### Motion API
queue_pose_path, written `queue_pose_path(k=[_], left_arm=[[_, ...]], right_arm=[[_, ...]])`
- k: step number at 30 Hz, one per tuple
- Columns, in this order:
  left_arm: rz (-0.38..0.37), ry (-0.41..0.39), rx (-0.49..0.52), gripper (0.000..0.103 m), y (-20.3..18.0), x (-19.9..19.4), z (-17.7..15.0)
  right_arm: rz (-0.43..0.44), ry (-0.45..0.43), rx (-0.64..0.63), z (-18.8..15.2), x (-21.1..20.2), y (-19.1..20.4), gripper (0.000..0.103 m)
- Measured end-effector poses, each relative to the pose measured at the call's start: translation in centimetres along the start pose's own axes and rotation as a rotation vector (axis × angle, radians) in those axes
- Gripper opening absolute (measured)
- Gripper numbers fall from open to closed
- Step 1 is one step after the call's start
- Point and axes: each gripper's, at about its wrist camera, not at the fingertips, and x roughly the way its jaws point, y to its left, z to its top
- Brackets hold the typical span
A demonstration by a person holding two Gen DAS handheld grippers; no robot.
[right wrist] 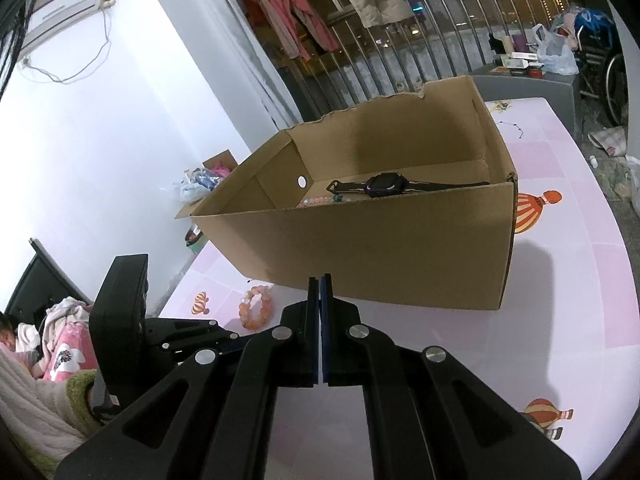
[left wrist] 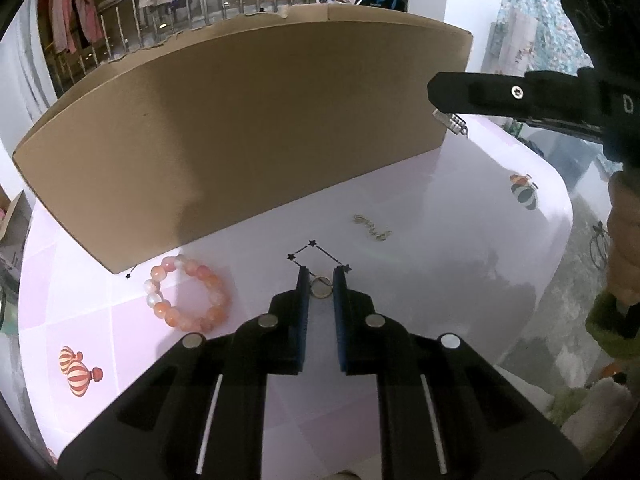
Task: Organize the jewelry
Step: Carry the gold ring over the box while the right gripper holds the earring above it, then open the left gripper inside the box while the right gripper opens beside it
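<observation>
My left gripper (left wrist: 321, 276) points down at the pink table, and its blue pads press on a small silver ring (left wrist: 321, 286) that rests on the cloth. A pink bead bracelet (left wrist: 186, 294) (right wrist: 256, 307) lies to its left, and a gold chain piece (left wrist: 372, 227) lies further back on the right. My right gripper (left wrist: 434, 94) (right wrist: 320, 280) hovers by the near right corner of the cardboard box (left wrist: 240, 120) (right wrist: 360, 248), shut on a small silver charm (left wrist: 454, 123) that dangles under its tip. A black watch (right wrist: 386, 185) and some beads (right wrist: 316, 201) lie inside the box.
The table (left wrist: 440, 280) has a pink cloth with balloon prints and a rounded right edge. The box's tall wall stands just behind the jewelry. A person lies among bedding (right wrist: 24, 344) to the left. A railing with hanging clothes (right wrist: 296, 12) lies beyond.
</observation>
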Motion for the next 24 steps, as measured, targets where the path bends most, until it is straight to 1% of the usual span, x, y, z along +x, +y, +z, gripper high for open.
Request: queue_pose_path(k=[7,11,14,17,20,22,24], left_arm=[[0.01,-0.032,-0.009,0.01,0.4,-0.6,-0.2],[0.019,-0.092,-0.009,0.01,0.6,-2.8,0.2],[0.008,-0.149,-0.008,0.01,0.8,-5.0,0.8],[-0.002,-0.216,-0.001,0.01,1.1,-7.7,2.8],[-0.032,-0.287,-0.01,0.01,1.9,-9.6,5.1],[-0.049,-0.313,-0.022,0.01,2.6,-9.7,6.6],[-0.076,-0.318,-0.038,0.01,3.3,-8.8,8.4]], right_arm=[[-0.01,-0.021,-0.007,0.3,-1.0,0.4,0.001],[-0.005,-0.048,-0.021,1.0,-1.7,1.0,0.001],[-0.002,-0.077,-0.048,2.1,-2.3,1.6,0.001],[0.005,-0.113,-0.083,3.9,-2.9,2.4,0.001],[0.008,-0.148,-0.118,5.9,-3.1,2.7,0.001],[0.011,-0.151,-0.114,7.3,-2.5,2.3,0.001],[0.005,-0.137,-0.101,8.5,-1.5,1.5,0.001]])
